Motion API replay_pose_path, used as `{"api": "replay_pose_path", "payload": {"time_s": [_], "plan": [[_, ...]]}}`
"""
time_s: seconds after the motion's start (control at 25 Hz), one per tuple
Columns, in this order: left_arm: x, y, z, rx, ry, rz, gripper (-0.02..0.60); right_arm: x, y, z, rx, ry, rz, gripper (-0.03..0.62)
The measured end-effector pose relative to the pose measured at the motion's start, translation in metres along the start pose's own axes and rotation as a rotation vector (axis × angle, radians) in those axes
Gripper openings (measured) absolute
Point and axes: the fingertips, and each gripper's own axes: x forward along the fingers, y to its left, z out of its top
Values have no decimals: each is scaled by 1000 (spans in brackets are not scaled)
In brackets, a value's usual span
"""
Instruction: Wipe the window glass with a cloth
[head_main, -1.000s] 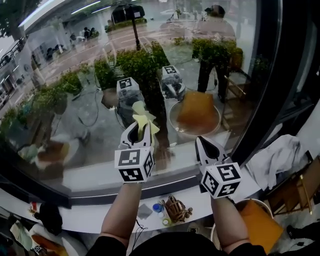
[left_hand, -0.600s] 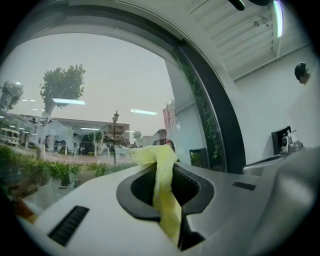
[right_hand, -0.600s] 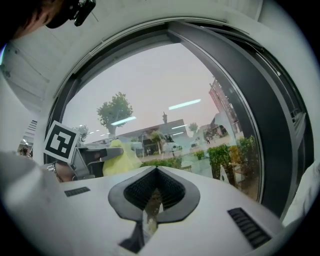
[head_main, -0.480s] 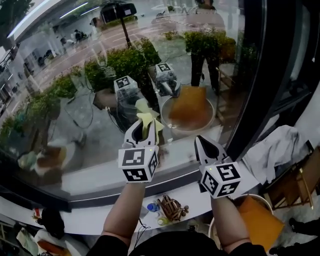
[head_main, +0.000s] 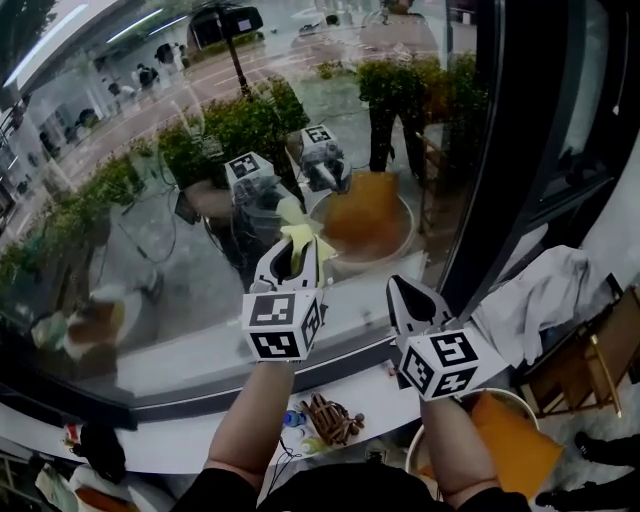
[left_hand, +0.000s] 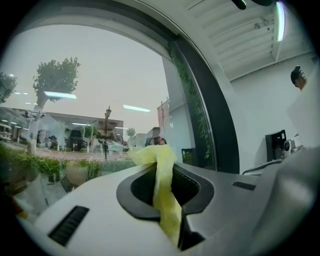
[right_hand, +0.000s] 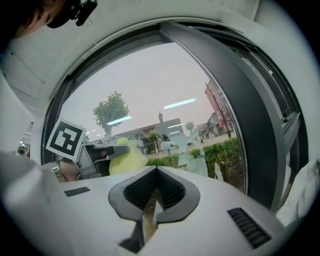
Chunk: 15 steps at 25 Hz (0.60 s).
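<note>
In the head view, the left gripper (head_main: 290, 262) is held up before the large pane of window glass (head_main: 150, 210), and a thin, crumpled yellow cloth (head_main: 298, 236) is seen standing out of its tips towards the pane; whether the cloth touches the glass cannot be told. The right gripper (head_main: 408, 298) is held just beside it, near the dark upright window frame (head_main: 500, 150), and both grippers are mirrored in the glass. A white rumpled fabric (head_main: 545, 300) is draped further right. In the left gripper view, the jaws are clenched on the yellow cloth (left_hand: 159, 165), which is bunched above the tips and trails down between them. In the right gripper view, the jaws are closed together with nothing caught between them, and the left gripper's black-and-white marker cube (right_hand: 65, 140) is seen at the left.
</note>
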Motion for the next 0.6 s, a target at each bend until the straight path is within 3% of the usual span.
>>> {"api": "replay_pose_path", "payload": {"time_s": [0.24, 0.6], "plan": [[11, -13, -4, -8, 12, -26, 51, -3, -15, 0, 5, 1, -17, 26], [3, -7, -1, -10, 21, -3, 51, 2, -7, 6, 3, -2, 24, 26]]}}
